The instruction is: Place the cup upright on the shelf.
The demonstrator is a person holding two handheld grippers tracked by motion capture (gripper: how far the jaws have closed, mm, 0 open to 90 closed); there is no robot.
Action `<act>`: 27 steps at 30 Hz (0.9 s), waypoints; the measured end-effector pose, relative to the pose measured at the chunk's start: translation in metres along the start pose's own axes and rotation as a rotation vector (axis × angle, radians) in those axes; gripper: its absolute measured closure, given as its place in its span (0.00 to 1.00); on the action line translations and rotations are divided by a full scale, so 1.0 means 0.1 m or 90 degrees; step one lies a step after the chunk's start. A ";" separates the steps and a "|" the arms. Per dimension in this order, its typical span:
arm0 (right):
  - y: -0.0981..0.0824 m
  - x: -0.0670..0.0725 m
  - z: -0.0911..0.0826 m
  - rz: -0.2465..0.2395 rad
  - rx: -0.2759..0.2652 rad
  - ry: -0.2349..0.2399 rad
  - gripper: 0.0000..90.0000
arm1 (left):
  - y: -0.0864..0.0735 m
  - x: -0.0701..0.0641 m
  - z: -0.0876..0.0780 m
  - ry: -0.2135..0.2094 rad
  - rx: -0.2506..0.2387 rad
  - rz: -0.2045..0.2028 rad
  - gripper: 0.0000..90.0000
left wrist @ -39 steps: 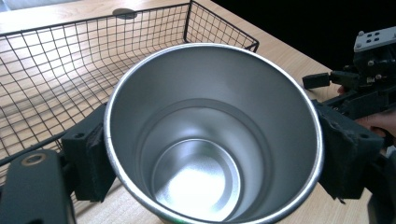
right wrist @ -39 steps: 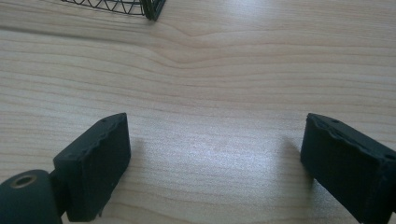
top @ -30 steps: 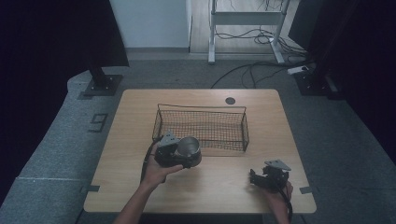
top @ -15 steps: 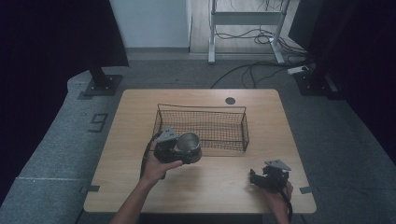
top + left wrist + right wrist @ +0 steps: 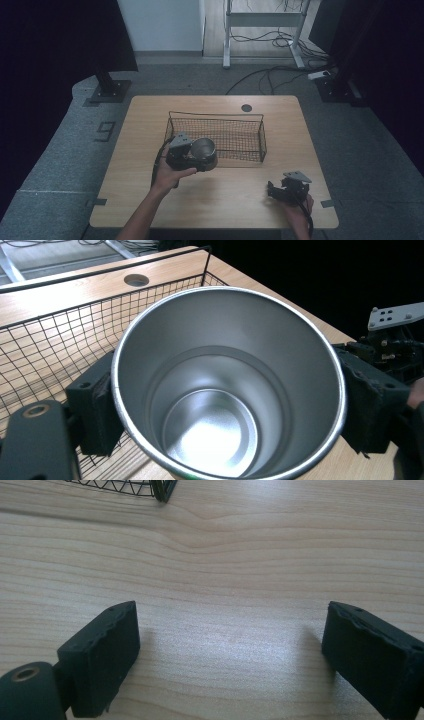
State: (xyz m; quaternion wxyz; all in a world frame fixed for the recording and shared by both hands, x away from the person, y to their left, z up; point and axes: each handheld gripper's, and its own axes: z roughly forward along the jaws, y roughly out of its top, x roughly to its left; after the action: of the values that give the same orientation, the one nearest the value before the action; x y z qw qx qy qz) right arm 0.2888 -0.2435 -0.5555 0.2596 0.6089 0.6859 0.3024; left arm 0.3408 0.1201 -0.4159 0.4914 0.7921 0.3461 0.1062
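A: Where is the steel cup (image 5: 203, 149)?

B: Clamped in the left tongs (image 5: 192, 154), one black pad pressed on each side of its rim, at the near left corner of the wire basket (image 5: 250, 131). In the left gripper view its open mouth faces the camera, nothing inside.

A: And the right tongs (image 5: 272, 190)?

B: Low over the desk (image 5: 220, 200) near its front right edge, well apart from the cup. Their jaws stand wide apart with only bare wood between them.

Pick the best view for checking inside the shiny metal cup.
Left gripper view: the shiny metal cup faces the camera mouth-first, its bare bottom visible. The high view shows the cup small, beside the black wire basket. The right gripper view offers nothing of it.
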 end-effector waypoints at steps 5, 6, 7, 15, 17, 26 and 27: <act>0.00 0.00 0.00 0.001 0.000 0.000 0.09 | 0.02 0.03 0.01 0.003 -0.001 -0.003 0.16; 0.00 0.00 0.00 0.002 0.000 -0.001 0.09 | 0.02 0.03 0.01 0.003 -0.001 -0.003 0.16; 0.00 0.00 0.00 0.002 0.000 -0.001 0.09 | 0.03 0.03 0.01 0.004 0.000 -0.003 0.16; 0.00 0.00 0.00 0.002 0.002 -0.001 0.09 | 0.10 0.06 0.00 0.010 -0.002 -0.001 0.16; 0.00 0.00 0.00 0.002 0.002 -0.001 0.09 | 0.12 0.06 0.01 0.009 0.000 -0.001 0.16; 0.00 0.00 0.00 0.002 0.002 -0.001 0.09 | 0.19 0.09 0.03 0.016 0.002 0.003 0.16; 0.00 0.00 0.00 0.002 0.002 -0.001 0.09 | 0.20 0.09 0.04 0.017 0.003 0.003 0.16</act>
State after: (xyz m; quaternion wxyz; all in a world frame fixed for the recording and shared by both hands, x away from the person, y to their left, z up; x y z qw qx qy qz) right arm 0.2892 -0.2436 -0.5554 0.2588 0.6103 0.6854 0.3014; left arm 0.3583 0.1180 -0.4021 0.4850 0.7926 0.3506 0.1171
